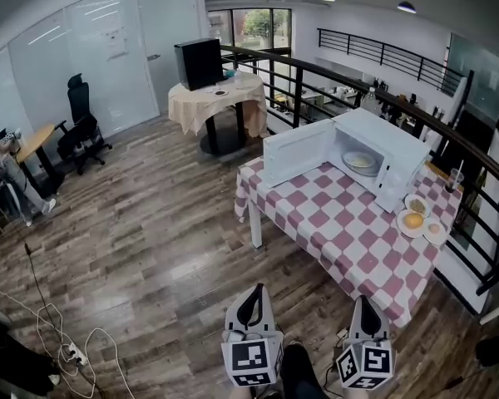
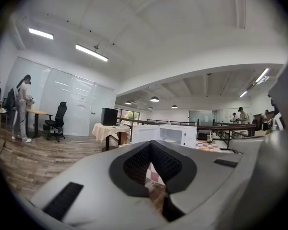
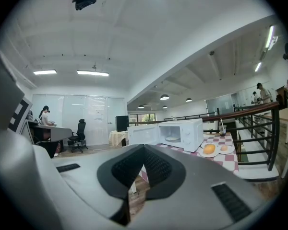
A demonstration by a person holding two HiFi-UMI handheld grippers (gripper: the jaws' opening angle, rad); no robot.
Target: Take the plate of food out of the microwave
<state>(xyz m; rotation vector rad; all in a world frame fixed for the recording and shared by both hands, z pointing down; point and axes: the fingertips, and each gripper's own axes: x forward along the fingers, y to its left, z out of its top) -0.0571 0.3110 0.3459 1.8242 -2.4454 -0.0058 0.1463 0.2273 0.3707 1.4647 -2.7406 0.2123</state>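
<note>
Open wooden floor (image 1: 150, 223) is filling the left and centre of the head view, with loose cables (image 1: 58, 339) lying at the lower left. The checkered table (image 1: 333, 223) is standing at centre right, its near edge running diagonally down to the right. A black railing (image 1: 416, 115) is running close behind its far side.

The white microwave (image 1: 391, 152) is sitting on the table's far end, its door (image 1: 295, 152) hanging open toward the left. The plate of food (image 1: 359, 161) is resting inside the cavity. Two more small plates (image 1: 413, 221) are lying on the cloth just right of the microwave.

The left gripper (image 1: 252, 299) and right gripper (image 1: 365, 306) are showing at the bottom edge, side by side over bare floor. Both are well apart from the table's near edge and farther yet from the plate.

In each gripper view the jaws are pressing together with nothing between them. The left gripper (image 2: 150, 150) is facing the plate of food (image 2: 170, 140) slightly right of centre. The right gripper (image 3: 144, 152) is seeing it (image 3: 173, 139) just right of centre.
</note>
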